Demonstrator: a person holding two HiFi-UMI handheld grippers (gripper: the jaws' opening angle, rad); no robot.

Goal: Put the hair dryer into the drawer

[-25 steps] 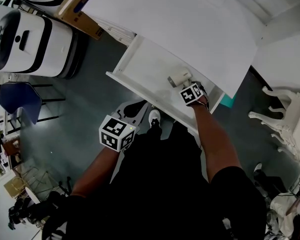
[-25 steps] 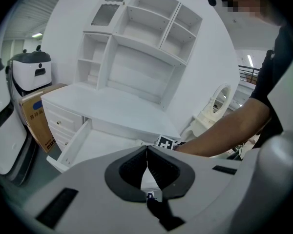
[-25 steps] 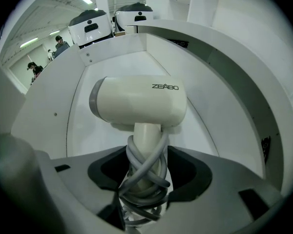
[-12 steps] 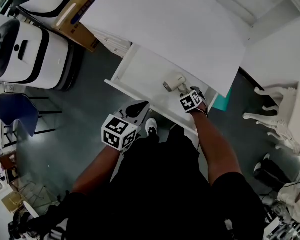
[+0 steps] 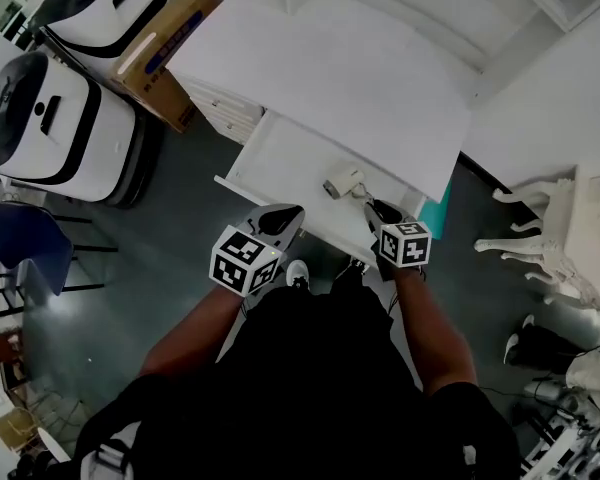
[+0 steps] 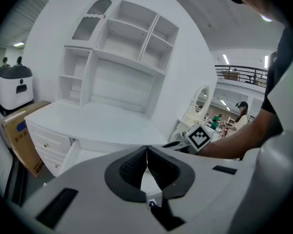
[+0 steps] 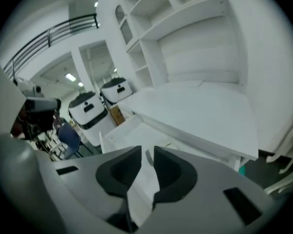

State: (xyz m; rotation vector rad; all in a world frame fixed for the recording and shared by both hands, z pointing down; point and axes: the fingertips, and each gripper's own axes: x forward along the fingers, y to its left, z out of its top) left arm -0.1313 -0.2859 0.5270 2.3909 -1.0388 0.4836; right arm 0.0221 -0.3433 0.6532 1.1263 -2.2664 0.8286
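Note:
The white hair dryer (image 5: 342,181) lies inside the open white drawer (image 5: 280,148), near its right end. My right gripper (image 5: 376,209) hangs above the drawer's front edge, just to the right of the dryer and apart from it. Its jaws are closing, a narrow gap still shows between them in the right gripper view (image 7: 147,155), and nothing is in that gap. My left gripper (image 5: 288,214) hovers in front of the drawer's front edge, left of the dryer. In the left gripper view (image 6: 146,149) its pads meet at the tips with nothing held.
The white desk top (image 5: 330,78) overhangs the back of the drawer. Two white machines (image 5: 60,98) and a cardboard box (image 5: 165,38) stand on the left. A blue chair (image 5: 25,238) is at the lower left, an ornate white chair (image 5: 550,238) at the right.
My right gripper has let go of the hair dryer and drawn up and back out of the drawer; the dryer stays lying inside. The left gripper has risen a little.

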